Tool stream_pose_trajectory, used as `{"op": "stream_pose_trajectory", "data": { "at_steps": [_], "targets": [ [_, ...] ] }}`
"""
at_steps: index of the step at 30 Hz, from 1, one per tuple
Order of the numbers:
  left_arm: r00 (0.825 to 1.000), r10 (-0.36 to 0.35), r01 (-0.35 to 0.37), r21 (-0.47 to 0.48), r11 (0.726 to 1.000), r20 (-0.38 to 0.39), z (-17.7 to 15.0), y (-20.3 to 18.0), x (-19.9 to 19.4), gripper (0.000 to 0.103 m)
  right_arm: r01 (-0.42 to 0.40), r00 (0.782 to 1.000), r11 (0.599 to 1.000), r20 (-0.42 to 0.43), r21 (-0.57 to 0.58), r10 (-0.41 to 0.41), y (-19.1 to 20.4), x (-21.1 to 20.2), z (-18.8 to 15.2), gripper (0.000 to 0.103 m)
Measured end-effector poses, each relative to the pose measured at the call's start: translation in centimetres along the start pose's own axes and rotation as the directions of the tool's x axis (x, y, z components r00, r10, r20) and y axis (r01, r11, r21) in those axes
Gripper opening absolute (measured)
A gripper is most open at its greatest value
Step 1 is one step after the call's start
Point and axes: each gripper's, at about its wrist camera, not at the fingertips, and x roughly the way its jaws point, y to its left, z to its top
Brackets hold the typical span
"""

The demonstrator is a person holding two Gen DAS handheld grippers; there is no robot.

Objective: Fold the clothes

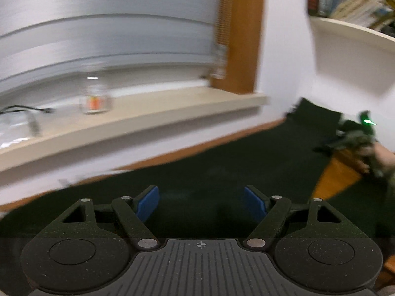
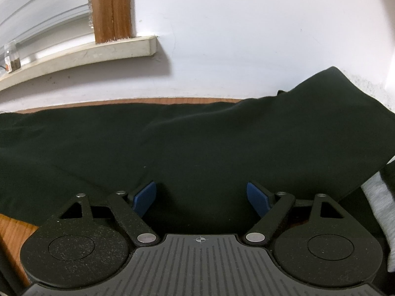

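Note:
A dark green, almost black garment (image 1: 222,162) lies spread across a wooden table (image 1: 338,177) against a white wall. My left gripper (image 1: 201,203) hovers just above the cloth, jaws wide apart, nothing between the blue pads (image 1: 148,203). The left wrist view is blurred by motion. At its right edge the other gripper (image 1: 365,128) shows with a green light, held by a person's hand (image 1: 377,157). In the right wrist view the same garment (image 2: 197,143) fills the middle, its far right part raised in a fold. My right gripper (image 2: 201,199) is open over the cloth.
A pale window sill (image 1: 148,120) runs along the wall and carries a small glass jar (image 1: 95,98) and a black cable (image 1: 27,109). A wooden window frame (image 2: 112,7) stands above it. A shelf with books (image 1: 358,2) hangs upper right. Grey fabric (image 2: 380,197) lies at the right.

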Motion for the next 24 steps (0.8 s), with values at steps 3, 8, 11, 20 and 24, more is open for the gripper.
{"op": "stream_pose_trajectory", "data": {
  "at_steps": [3,8,11,20,24],
  "targets": [
    [0.998,-0.057,0.058,0.043,0.997,-0.021,0.0,-3.0,1.7,0.069,0.026,1.0,0.999,0.011,-0.024,-0.026,0.5,-0.2,0.0,0.08],
    [0.989,-0.132,0.139,0.111,0.984,-0.066,-0.1,-7.4,4.6,0.078,0.07,0.997,0.994,0.037,-0.083,-0.067,1.5,-0.5,-0.1,0.08],
    [0.988,-0.107,0.122,0.148,0.981,-0.109,-0.4,-7.9,6.5,0.035,0.089,0.992,0.993,0.091,-0.077,-0.082,1.4,-1.4,-0.2,0.08],
    [0.987,-0.137,0.147,0.126,0.981,-0.082,1.1,-9.0,7.9,0.068,-0.086,0.954,0.974,0.298,0.211,0.02,-3.2,-11.0,0.4,0.08],
    [0.964,-0.252,0.263,0.145,0.954,-0.088,2.5,-12.7,9.8,0.069,-0.022,0.959,0.979,0.281,0.204,-0.037,-6.4,-14.5,-0.3,0.08]
  ]
}}
